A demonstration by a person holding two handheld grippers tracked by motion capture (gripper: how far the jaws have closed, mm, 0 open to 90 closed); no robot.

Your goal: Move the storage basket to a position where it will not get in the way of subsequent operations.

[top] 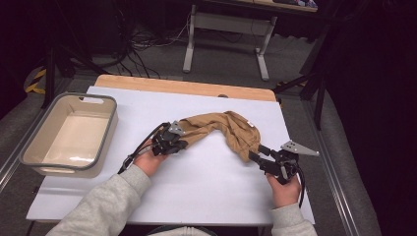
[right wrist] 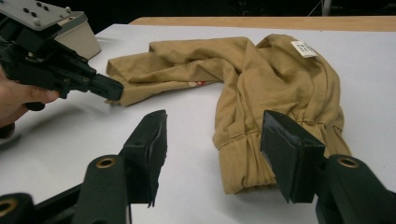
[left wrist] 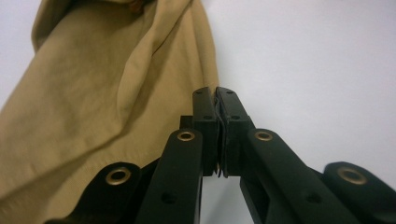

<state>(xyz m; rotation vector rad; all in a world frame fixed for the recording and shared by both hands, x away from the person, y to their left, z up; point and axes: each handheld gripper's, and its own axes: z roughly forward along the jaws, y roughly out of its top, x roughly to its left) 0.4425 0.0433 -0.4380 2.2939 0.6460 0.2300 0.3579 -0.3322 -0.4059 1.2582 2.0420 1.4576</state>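
Note:
A tan garment (top: 231,130) lies bunched in an arch on the white tabletop (top: 196,196). My left gripper (top: 186,144) sits at its left end, jaws shut, apparently on the hem there; in the left gripper view the pads meet right at the edge of the garment (left wrist: 93,116), at the left gripper tips (left wrist: 215,93). My right gripper (top: 255,153) stands open at the garment's right end. In the right gripper view the gathered cuff of the garment (right wrist: 243,172) lies between the wide-apart jaws of the right gripper (right wrist: 215,119), untouched. The left gripper (right wrist: 116,91) shows there too, pinching the far corner.
A beige plastic bin (top: 111,123) stands at the table's left, its inside bare. A wooden strip (top: 187,87) runs along the table's far edge. A white label (right wrist: 303,48) sits on the garment's upper fold. Metal rails flank the table.

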